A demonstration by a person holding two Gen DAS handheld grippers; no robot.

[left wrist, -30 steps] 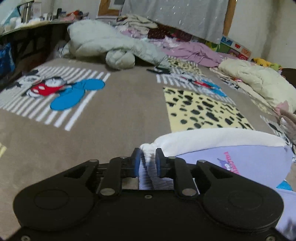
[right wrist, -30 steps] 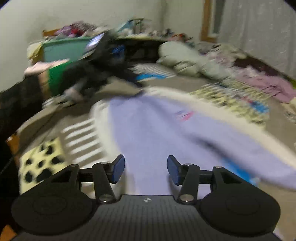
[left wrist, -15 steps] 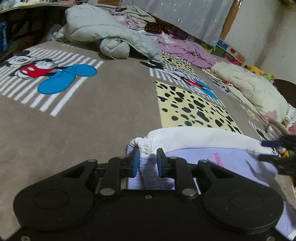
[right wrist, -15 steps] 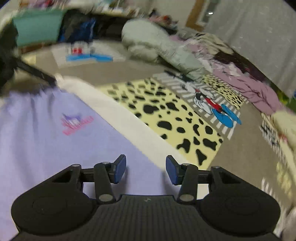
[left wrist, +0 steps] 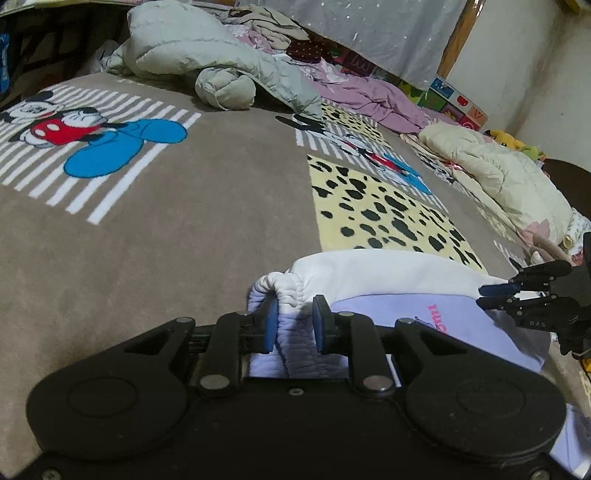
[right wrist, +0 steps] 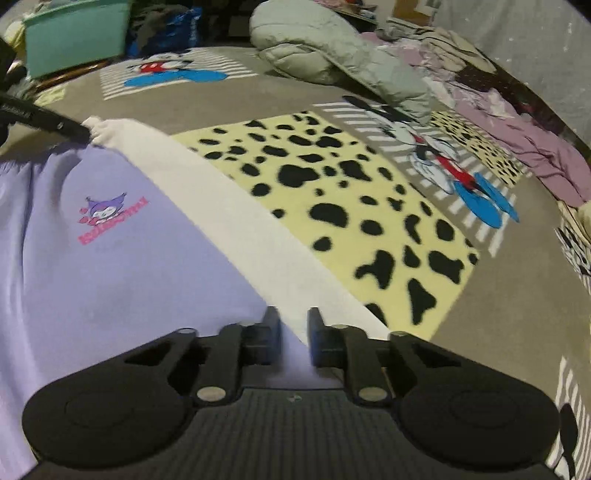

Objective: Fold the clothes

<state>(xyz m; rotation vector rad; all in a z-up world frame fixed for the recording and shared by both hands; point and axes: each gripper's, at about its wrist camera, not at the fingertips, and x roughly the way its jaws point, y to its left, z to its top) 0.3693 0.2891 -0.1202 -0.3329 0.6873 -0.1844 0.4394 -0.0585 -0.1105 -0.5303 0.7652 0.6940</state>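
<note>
A lavender garment (left wrist: 424,317) with a white side stripe and a gathered elastic waistband lies on the cartoon-print blanket (left wrist: 147,240). My left gripper (left wrist: 294,321) is shut on the bunched waistband. In the right wrist view the garment (right wrist: 110,280) stretches away to the left, its pink logo (right wrist: 110,218) showing, and the left gripper (right wrist: 79,131) pinches its far white corner. My right gripper (right wrist: 293,332) has its jaws narrowed on the garment's near edge, where lavender meets white. In the left wrist view the right gripper (left wrist: 493,295) sits at the garment's right end.
A grey-green puffer jacket (left wrist: 207,62) lies at the far side of the blanket, with purple clothes (left wrist: 369,99) behind it. A cream padded jacket (left wrist: 498,173) lies at the right. A teal box (right wrist: 74,33) stands beyond the blanket's far left.
My right gripper swept across the garment to its other end and closed from wide open onto the fabric. The left gripper kept its hold on the waistband.
</note>
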